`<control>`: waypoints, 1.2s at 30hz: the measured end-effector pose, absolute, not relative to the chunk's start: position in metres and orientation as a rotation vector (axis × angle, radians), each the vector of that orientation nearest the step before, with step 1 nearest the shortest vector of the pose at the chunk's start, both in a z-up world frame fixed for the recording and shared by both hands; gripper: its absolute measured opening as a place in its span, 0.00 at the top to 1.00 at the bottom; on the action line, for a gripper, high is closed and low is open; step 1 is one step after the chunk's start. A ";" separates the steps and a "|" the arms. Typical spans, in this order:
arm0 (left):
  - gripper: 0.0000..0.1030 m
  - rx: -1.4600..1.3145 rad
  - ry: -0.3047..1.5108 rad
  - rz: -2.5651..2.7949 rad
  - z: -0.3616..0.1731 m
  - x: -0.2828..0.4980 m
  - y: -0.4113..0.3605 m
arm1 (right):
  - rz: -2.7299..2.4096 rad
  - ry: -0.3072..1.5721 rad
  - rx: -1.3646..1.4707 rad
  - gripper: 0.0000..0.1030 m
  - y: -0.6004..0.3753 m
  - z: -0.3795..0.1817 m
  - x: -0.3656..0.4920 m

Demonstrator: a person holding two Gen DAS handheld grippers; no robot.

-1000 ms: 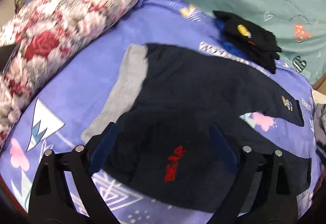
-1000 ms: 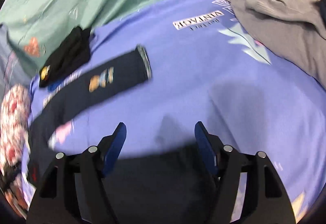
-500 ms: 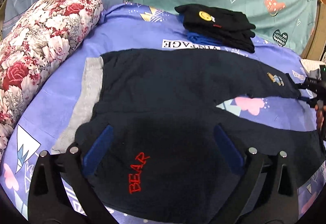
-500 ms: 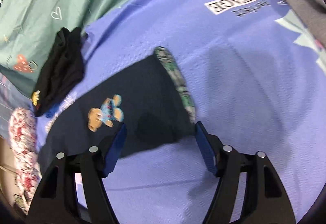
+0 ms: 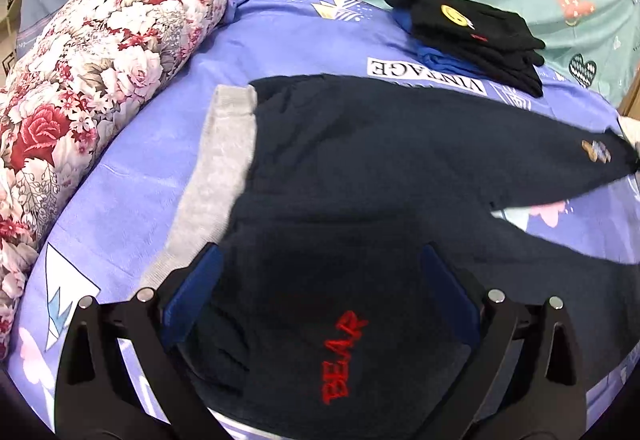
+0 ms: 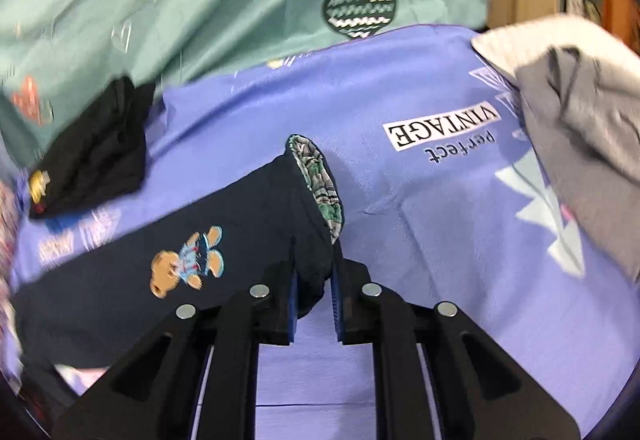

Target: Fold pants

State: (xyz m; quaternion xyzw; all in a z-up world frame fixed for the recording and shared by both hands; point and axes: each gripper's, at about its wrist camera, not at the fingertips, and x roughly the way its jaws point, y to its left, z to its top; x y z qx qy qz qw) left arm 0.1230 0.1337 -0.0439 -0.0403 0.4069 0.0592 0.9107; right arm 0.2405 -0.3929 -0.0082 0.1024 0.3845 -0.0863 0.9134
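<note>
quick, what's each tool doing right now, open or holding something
Left tool: open, hanging over the waist of the pants, gripping nothing.
Right tool: closed on the pant leg cuff.

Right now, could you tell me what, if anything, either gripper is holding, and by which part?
The right gripper is shut on the dark pants at one leg's hem. The left gripper is open above the waist area, holding nothing.

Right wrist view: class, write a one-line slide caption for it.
Right gripper shut on the cuff of the navy pants, bear patch showing, over the purple sheet.
</note>
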 end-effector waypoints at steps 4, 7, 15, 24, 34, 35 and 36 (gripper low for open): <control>0.03 -0.056 0.846 0.140 -0.030 0.138 0.152 | -0.314 0.921 0.053 0.74 -0.391 -0.041 0.256; 0.03 -0.054 0.832 0.155 -0.015 0.147 0.168 | -0.452 0.953 0.109 0.48 -0.401 -0.042 0.251; 0.03 -0.114 0.831 0.218 -0.005 0.192 0.201 | -0.242 0.829 0.157 0.48 -0.370 -0.022 0.253; 0.03 -0.213 0.915 0.261 -0.027 0.243 0.245 | -0.269 0.867 0.170 0.47 -0.378 -0.032 0.300; 0.03 -0.304 0.940 0.196 -0.038 0.259 0.265 | -0.264 0.937 0.270 0.34 -0.415 -0.043 0.326; 0.03 -0.301 0.943 0.196 -0.039 0.261 0.265 | -0.277 0.926 0.259 0.34 -0.415 -0.042 0.327; 0.03 -0.300 0.947 0.195 -0.040 0.265 0.266 | -0.291 0.902 0.251 0.34 -0.416 -0.040 0.326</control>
